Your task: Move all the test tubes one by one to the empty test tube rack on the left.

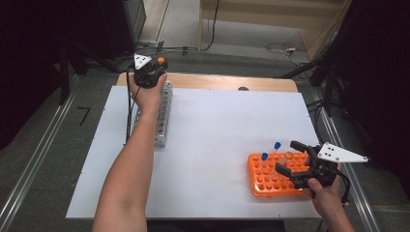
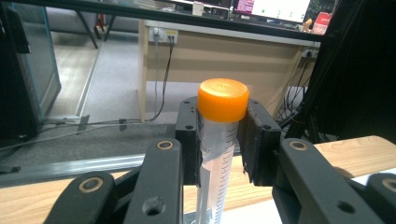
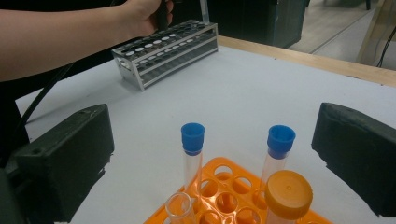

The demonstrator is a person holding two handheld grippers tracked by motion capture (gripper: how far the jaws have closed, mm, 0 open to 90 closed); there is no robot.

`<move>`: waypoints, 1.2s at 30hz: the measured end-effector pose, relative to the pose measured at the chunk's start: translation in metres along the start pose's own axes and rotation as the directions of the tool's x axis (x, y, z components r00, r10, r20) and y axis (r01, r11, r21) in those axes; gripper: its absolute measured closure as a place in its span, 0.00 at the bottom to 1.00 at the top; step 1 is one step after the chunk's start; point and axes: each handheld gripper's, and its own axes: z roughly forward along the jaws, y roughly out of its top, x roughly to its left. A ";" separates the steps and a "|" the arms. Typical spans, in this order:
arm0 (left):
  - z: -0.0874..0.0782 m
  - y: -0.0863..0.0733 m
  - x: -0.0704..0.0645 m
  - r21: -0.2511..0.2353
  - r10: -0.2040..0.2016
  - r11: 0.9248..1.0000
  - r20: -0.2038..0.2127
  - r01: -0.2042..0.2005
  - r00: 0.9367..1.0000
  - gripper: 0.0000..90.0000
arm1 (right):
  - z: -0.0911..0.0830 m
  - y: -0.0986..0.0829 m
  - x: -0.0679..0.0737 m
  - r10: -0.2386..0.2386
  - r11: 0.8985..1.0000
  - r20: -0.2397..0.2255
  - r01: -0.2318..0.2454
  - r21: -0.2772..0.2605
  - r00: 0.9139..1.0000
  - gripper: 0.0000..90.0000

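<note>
Left gripper [image 1: 151, 72] far left on the table, clamped on an orange-capped tube [image 2: 219, 135] just under the cap, jaws pressing the clear graduated wall from both sides. Held upright, directly above the far end of the metal rack [image 1: 157, 116] — likely so the tube can go straight down into, or straight up out of, one of the round holes without scraping the rim. Cannot tell whether the tube's lower end sits in a hole; hidden by the hand [image 1: 146, 94] and the jaw arms.

Right gripper [image 1: 296, 164] near right, jaws spread wide and holding nothing, hovering over the right part of the orange rack [image 1: 263, 186]. Seemingly parked there in readiness, aimed at the tubes standing in that rack: two blue-capped tubes [image 3: 192, 154] [image 3: 279, 151], a second orange-capped tube [image 3: 288, 196] and an uncapped tube [image 3: 180, 207].

Both racks on the white sheet [image 1: 217, 130] covering the wooden table [image 1: 270, 83], well apart from one another — open sheet between them, nothing lying in the path from one rack to the other. Main hindrance, by judgement: the crowding at the orange rack, where the capped tubes stand close together, so the wide jaws could knock a neighbour when closing on one. At the metal rack, the left forearm lies along its length and hides most of the holes from above.

Beyond the table edge: cables on the floor, dark stands at both sides, a wooden desk farther off.
</note>
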 end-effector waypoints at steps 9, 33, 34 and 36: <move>0.008 -0.006 0.002 0.051 -0.006 0.999 0.010 0.006 1.000 0.80 | 0.001 0.000 0.000 0.005 1.000 0.000 -0.005 0.004 1.000 0.00; 0.009 -0.010 -0.005 0.229 0.082 0.971 -0.031 -0.073 0.996 0.79 | 0.001 -0.002 -0.002 0.007 1.000 0.011 -0.007 0.003 1.000 0.00; 0.009 -0.011 -0.006 0.229 0.085 0.970 -0.028 -0.076 0.996 0.79 | 0.002 -0.002 -0.002 0.008 1.000 0.010 -0.008 0.003 1.000 0.00; 0.009 -0.010 -0.006 0.227 0.075 0.971 -0.026 -0.067 0.997 0.77 | 0.002 -0.002 -0.002 0.006 1.000 0.008 -0.007 0.004 1.000 0.00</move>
